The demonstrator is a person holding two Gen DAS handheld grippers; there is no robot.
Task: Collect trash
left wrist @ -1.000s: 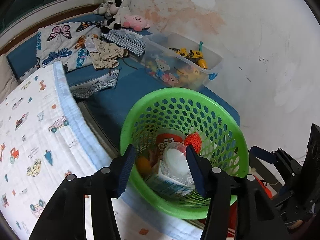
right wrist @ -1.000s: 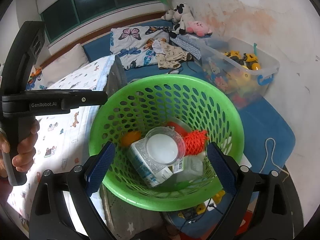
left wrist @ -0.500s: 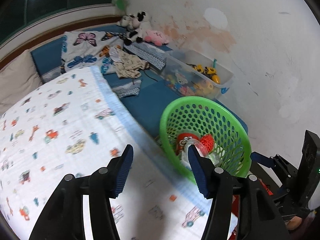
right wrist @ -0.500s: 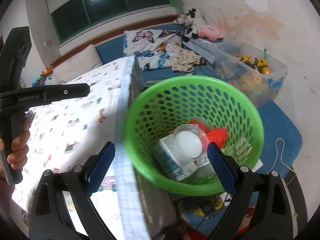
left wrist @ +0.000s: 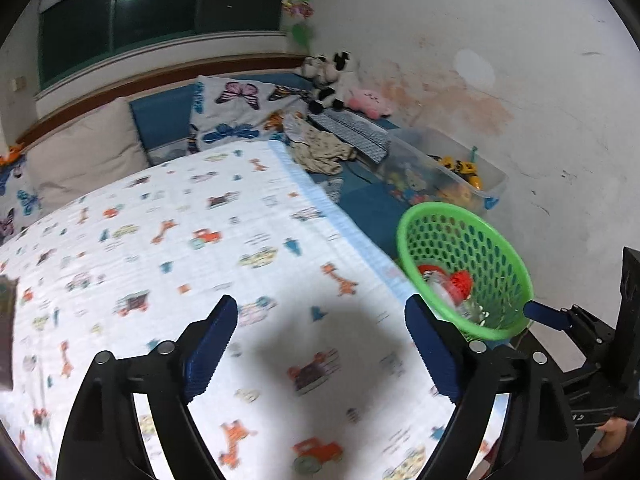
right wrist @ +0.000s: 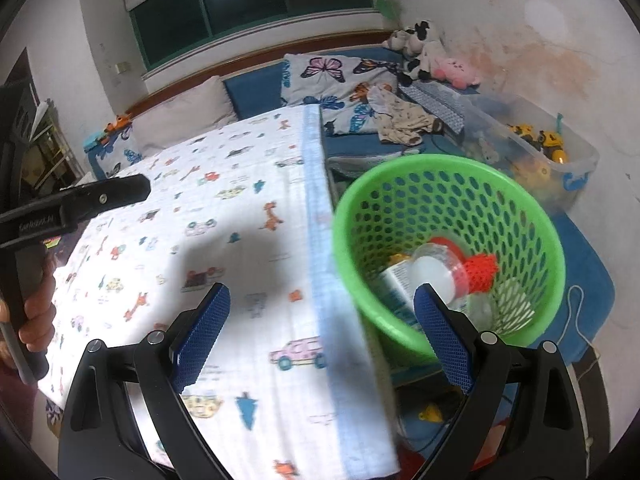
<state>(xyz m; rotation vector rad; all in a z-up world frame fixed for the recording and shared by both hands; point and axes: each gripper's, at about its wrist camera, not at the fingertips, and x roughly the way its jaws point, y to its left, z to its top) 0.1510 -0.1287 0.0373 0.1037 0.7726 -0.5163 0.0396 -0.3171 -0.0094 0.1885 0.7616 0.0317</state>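
**A:** Trash first: where does yours stand? The green basket [right wrist: 448,248] sits just off the edge of the patterned blanket [right wrist: 224,240], down beside the bed, and it already holds a fair pile: a white carton [right wrist: 394,280], a clear round lid [right wrist: 434,270], a red mesh scrap [right wrist: 482,270] and some clear plastic near the bottom. I'd judge most of the collecting done.

**B:** And your grippers?

**A:** Your left gripper [left wrist: 320,344] hangs over the blanket with its jaws spread wide and nothing between them. Your right gripper [right wrist: 320,332] is the same: jaws released, empty, straddling the blanket's blue border with the basket showing past its right finger. Neither is touching anything.

**B:** So what's left for you?

**A:** From the left wrist view, the blanket in front of you shows only its printed cars and giraffes; I can't pick out any loose wrapper on it. A dark object [left wrist: 6,328] sits at the far left edge of that view, too cropped and blurred for me to name. It may be your next piece, or not trash at all.

**B:** What about the rest?

**A:** The toy bin [right wrist: 540,160], plush toys [right wrist: 424,52] and crumpled clothes [right wrist: 404,120] beyond the basket look like belongings, so I'd leave them.
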